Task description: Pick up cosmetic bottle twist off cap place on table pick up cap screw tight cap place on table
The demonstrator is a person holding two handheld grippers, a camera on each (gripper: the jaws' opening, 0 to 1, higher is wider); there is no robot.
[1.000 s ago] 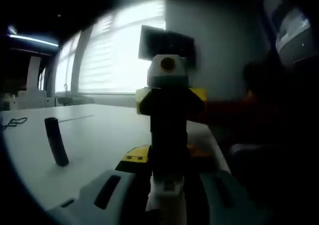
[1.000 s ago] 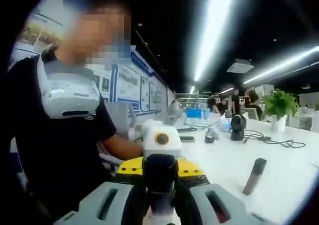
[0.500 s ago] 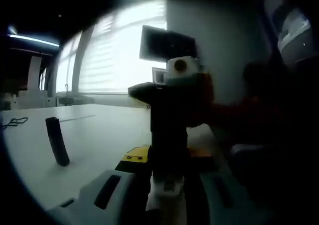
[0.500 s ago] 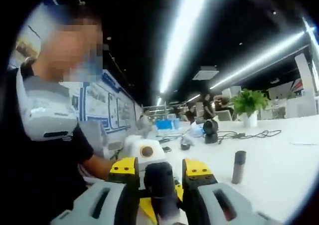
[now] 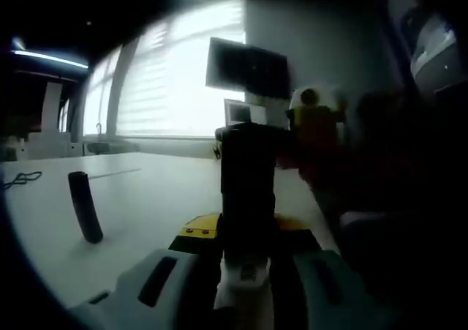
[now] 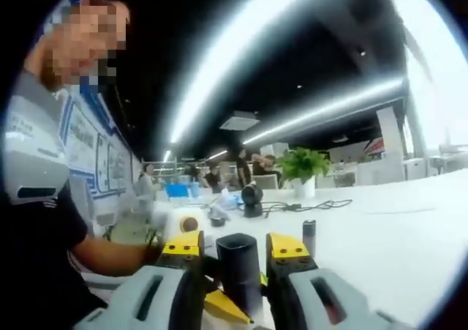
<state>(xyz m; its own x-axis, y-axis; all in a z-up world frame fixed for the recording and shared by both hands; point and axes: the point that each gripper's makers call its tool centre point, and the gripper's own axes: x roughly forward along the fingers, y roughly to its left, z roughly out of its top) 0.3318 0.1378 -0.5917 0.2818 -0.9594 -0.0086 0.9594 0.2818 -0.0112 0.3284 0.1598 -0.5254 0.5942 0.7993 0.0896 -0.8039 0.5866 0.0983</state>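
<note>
My left gripper [image 5: 245,229] is shut on the cosmetic bottle [image 5: 247,191], which stands upright between the jaws, dark on top and whitish at the base. My right gripper [image 5: 314,125] hangs off to the right of the bottle's top, apart from it. In the right gripper view, my right gripper [image 6: 235,248] is shut on a black cap [image 6: 238,271] held between its yellow-tipped jaws. The left gripper [image 6: 183,224] sits small and farther back on the left.
A dark upright cylinder [image 5: 84,205] stands on the white table [image 5: 146,191], also seen as a cylinder [image 6: 309,235]. A monitor [image 5: 245,66] is behind the bottle. A potted plant [image 6: 301,173], a black round device [image 6: 252,197] and cables [image 6: 314,205] lie further off. A person [image 6: 36,220] is at the left.
My right gripper has turned at the bottle's top and drawn away to the right with the black cap. The left gripper and the bottle have stayed put.
</note>
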